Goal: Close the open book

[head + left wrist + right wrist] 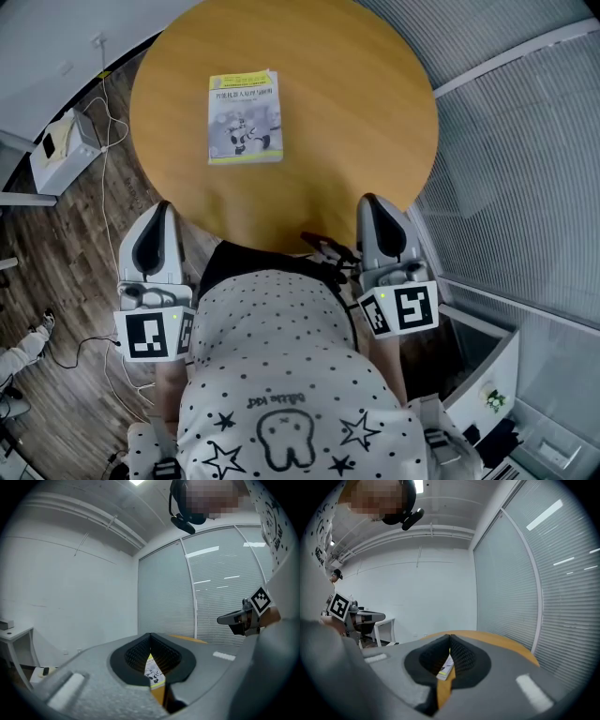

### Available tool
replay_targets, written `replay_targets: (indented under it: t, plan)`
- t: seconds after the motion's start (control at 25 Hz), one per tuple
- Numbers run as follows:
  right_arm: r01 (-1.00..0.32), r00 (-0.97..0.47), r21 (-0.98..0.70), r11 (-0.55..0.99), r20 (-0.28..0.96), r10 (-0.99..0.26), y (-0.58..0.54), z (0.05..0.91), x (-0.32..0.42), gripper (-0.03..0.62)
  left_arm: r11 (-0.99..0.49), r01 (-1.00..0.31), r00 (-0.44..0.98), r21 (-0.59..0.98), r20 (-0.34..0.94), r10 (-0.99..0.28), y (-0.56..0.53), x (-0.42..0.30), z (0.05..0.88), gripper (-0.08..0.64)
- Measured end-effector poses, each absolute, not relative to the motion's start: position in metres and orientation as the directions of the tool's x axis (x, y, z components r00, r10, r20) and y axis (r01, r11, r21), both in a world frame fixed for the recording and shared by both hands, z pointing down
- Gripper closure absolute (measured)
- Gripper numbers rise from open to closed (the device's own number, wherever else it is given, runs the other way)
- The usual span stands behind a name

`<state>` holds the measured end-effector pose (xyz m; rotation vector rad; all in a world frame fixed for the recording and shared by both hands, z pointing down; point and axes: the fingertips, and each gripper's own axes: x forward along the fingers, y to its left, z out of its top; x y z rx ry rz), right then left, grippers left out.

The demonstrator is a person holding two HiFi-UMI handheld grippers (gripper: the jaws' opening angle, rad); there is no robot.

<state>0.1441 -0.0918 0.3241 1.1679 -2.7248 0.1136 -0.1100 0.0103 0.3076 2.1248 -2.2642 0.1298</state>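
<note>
On the round wooden table the book lies flat and closed, front cover up, with its yellow-green band along the far edge. It sits on the far left part of the top, well apart from both of my tongs.

I hold the left tongs by the near rim of the table, on the left of my spotted shirt. Its marker cube sits close to my body. In its own view the two black pads meet at the tip, so the jaws are fully together with nothing between them. Through the small gap below the tip I see a pale slip with a yellow edge, probably the book, though too little of it shows to be sure.

The right tongs are at the near rim too, on my right, with their marker cube behind. Their pads also touch at the tip, and they hold nothing. The same pale sliver shows under the tip, with the orange tabletop around it.

Beyond the table on my right stands a wall of glass with blinds. On my left are a wooden floor, loose cables and a low white unit.
</note>
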Motion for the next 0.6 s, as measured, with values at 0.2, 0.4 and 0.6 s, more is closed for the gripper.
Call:
replay_targets:
  t: [0.2,0.4,0.6]
  plan:
    - [-0.724,-0.677,-0.002,0.69,0.191,-0.71,-0.0921,0.324,0.1427,0.588,0.06,-0.998,-0.063,-0.036,0.082,-0.995,0.0093,-0.1105,0.3082,0.551]
    - [-0.723,-0.678,-0.002,0.691,0.194,-0.709,-0.092,0.3241,0.1421,0.588,0.058,-0.998,-0.061,-0.036,0.08,-0.995,0.0085,-0.1101,0.3083,0.551]
    - [-0.722,-0.679,-0.005,0.691,0.195,-0.708,-0.0928,0.325,0.1424,0.588,0.058,-0.997,-0.062,-0.041,0.082,-0.995,0.0083,-0.1092,0.3089,0.551]
